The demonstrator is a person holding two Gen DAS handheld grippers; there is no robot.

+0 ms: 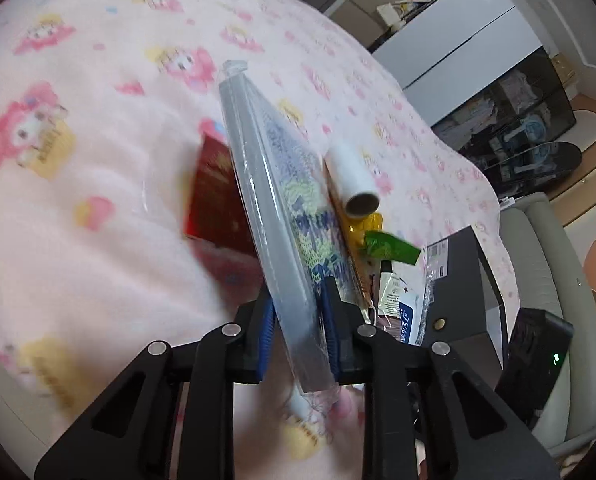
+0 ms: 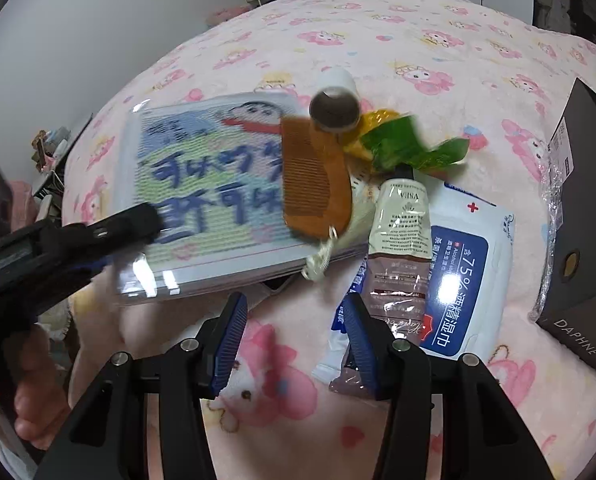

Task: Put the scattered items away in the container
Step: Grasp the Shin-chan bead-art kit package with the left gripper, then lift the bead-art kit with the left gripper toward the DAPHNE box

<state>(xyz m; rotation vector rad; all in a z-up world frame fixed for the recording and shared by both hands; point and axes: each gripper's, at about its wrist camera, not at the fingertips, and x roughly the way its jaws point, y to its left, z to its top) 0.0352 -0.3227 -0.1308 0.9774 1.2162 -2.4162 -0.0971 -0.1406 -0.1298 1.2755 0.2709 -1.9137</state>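
1. Judging by how things lie, the tidying is at an early stage. Every item I can see is on or above the bed [image 2: 437, 20]; none is visibly in the dark box [image 2: 581, 248], which I take to be the container. It sits at the right edge of the bed, and its inside is not visible.
2. The left tongs [image 1: 298, 316] are pinching a flat plastic-wrapped picture pack [image 1: 266, 208] by its lower edge, holding it tilted up off the blanket. In the right wrist view the pack [image 2: 214, 188] is motion-blurred.
3. The right tongs [image 2: 294, 340] are spread and hold nothing. They hover just above the blanket, with the right finger near the tube's tail.
4. Waiting on the bed in a loose heap:
   - a wooden comb [image 2: 313, 184] lying on the pack
   - a white roll [image 2: 335, 100] with a cardboard core
   - green and yellow wrappers [image 2: 401, 140]
   - a cream tube [image 2: 401, 240] resting on a wet-wipes pack [image 2: 469, 280]
   - a red booklet [image 1: 218, 196], seen behind the lifted pack in the left wrist view
5. Writing I can read:
   - the wipes pack shows "75%" with Chinese characters and a red cross
   - the tube's top line looks like "VIISA", though I am unsure of it, and the print below it is too small to read
   - the box side says "DAPHNE"
   - the picture pack carries large blue handwritten-style characters, too blurred to read
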